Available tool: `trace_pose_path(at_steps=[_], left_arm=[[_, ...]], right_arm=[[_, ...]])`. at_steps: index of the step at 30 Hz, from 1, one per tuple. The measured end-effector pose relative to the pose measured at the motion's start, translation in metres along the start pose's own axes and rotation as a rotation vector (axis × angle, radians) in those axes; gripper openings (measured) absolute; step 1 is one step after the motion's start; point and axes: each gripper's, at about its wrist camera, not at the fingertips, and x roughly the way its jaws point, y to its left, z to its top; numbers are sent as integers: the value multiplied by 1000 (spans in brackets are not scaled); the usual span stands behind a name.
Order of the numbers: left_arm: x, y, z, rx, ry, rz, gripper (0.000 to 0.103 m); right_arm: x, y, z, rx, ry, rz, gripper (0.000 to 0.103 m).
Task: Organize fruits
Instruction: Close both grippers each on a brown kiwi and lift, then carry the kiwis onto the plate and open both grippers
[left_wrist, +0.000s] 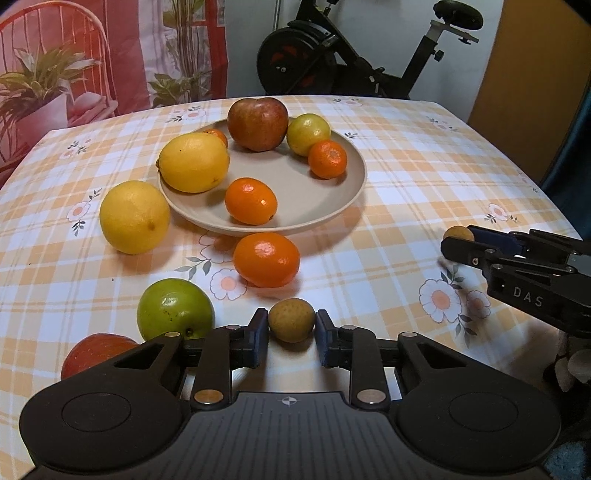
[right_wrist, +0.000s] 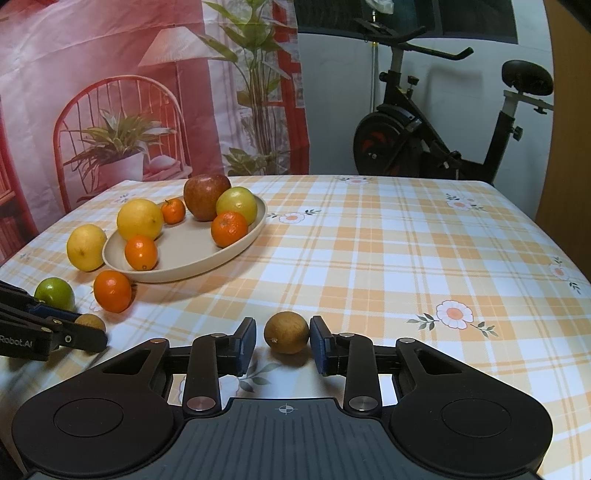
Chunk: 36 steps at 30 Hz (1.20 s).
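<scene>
The left tool (left_wrist: 291, 326) is clenched on a small brown fruit (left_wrist: 291, 319), its two blue pads pressing the fruit's sides just above the checked counter (left_wrist: 406, 177). The right tool (right_wrist: 283, 341) has a second brown fruit (right_wrist: 286, 332) between its pads; the right pad touches it, while a thin gap shows at the left pad, so that grip looks close to shut but not certainly firm.

Ahead of the left tool and slightly left sits a beige plate (left_wrist: 295, 181) carrying a red apple (left_wrist: 257, 123), a lemon (left_wrist: 194, 162), a green-yellow fruit (left_wrist: 308, 133) and three small oranges. Loose on the counter between that tool and the plate are an orange (left_wrist: 266, 259), a second lemon (left_wrist: 135, 217) further left, and a green apple (left_wrist: 175, 309) just left of the tool. A red fruit (left_wrist: 96, 352) peeks out at the tool's lower left. From the right tool, the plate lies well ahead and to the left.

Both brown fruits look light, round and thin-shelled, likely firm but able to crack or dent under a hard squeeze. Being round and smooth, they may roll or pop out sideways, so the best hold is across the widest middle, pads centred, with gentle pressure. The open middle of the plate looks like a fair spot to set them, low and slowly, so they do not roll off.
</scene>
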Motion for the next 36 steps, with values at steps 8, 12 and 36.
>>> trace_pose_path(at_steps=[8,12,36], left_arm=[[-2,0,1,-6,-15,0,29],[-4,0,1,-7,-19,0,29],[-19,3,8,-18,-90,-7,29]], right_arm=[[1,1,-1,-3,3,4,26],[1,0,-1,-2,3,3,26],[-2,0,1,-11,-20,12,24]])
